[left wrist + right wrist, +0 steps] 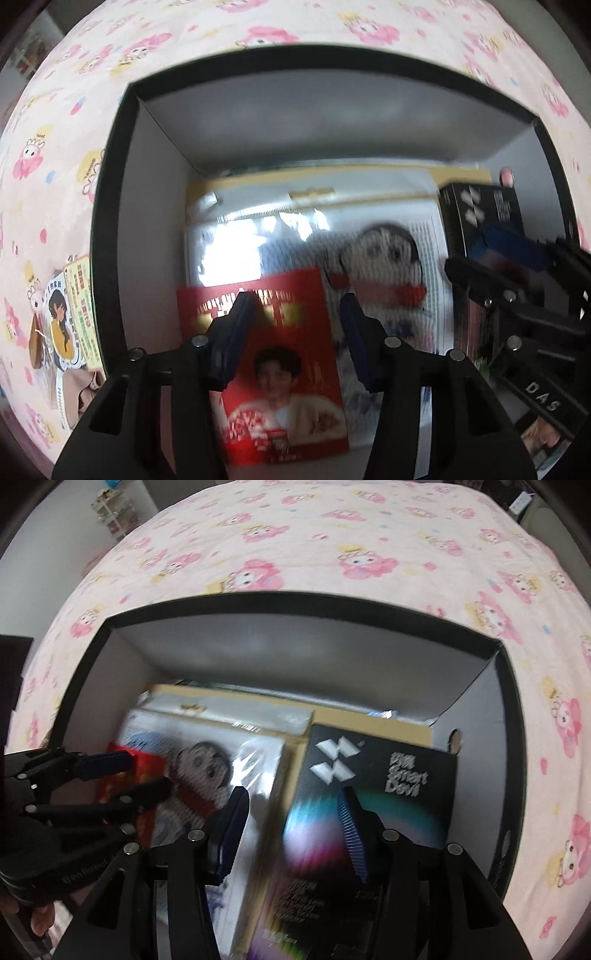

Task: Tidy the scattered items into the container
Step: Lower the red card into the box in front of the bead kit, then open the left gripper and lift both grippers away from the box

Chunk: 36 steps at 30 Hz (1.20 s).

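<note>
- Low in the left wrist view, the left gripper (295, 314) hangs with jaws apart over a red photo card (273, 369), gripping nothing.
- Lower centre of the right wrist view: right gripper (291, 812), jaws spread, above a black product box (380, 775).
- Farther up, both items lie inside the black-rimmed container (295, 602) on the pink patterned bedsheet (332, 535).

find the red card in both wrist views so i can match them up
Left wrist: the red card is low and centre, inside the box, under the left gripper, partly behind one finger.
Right wrist: only a red strip shows at mid left, behind the left gripper.
Shared landmark: the doll picture beside the card.
</note>
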Available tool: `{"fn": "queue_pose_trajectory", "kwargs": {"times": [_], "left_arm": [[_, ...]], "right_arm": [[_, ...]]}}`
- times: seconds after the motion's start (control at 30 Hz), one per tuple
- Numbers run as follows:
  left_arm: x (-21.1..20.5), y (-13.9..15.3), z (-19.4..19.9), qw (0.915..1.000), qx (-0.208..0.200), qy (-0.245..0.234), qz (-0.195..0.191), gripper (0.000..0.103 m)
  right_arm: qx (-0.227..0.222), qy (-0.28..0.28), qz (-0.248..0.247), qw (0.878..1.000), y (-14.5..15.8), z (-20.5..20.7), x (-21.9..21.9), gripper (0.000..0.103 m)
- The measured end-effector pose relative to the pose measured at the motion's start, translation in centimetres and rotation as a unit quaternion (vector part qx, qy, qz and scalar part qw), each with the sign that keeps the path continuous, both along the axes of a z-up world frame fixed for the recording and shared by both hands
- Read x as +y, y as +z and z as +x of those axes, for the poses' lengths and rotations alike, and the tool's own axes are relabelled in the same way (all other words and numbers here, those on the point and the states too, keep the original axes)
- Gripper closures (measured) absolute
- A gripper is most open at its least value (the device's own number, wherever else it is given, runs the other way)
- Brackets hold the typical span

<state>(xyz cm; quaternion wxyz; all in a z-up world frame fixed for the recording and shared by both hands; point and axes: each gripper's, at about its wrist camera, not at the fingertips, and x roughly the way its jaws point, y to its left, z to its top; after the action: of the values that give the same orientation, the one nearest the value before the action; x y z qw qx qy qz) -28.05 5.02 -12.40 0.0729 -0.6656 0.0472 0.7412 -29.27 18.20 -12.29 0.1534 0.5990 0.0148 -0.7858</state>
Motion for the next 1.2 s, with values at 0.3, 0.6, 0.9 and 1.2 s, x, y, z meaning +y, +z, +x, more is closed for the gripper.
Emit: {"fn": "queue_pose_trajectory", "kwargs": {"times": [0.3,0.6,0.9,1.2], "left_arm": [[0.3,0.0,1.6,0.9998,0.001,0.011,0.016,0.036],[-1.4,6.5,6.1,0.9805,0.157,0.058,0.103,0.039],[-1.2,10.7,13.9,0.9575,0.248,0.044,0.141,0.036],[-0.2,12.9,19.1,0.9543,0.268,0.004,0.131,0.031]], "right_arm": [[0.004,-0.04,-0.026,0.999,1.4,2.5,2.4,0.057],[0.114,-0.084,-0.041,0.989,7.1,7.3,3.6,0.057],[0.173,-0.127,-0.063,0.975,9.1,14.8,3.8,0.057],[0.186,-0.142,-0.071,0.97,10.3,19.6,4.0,0.054]]}}
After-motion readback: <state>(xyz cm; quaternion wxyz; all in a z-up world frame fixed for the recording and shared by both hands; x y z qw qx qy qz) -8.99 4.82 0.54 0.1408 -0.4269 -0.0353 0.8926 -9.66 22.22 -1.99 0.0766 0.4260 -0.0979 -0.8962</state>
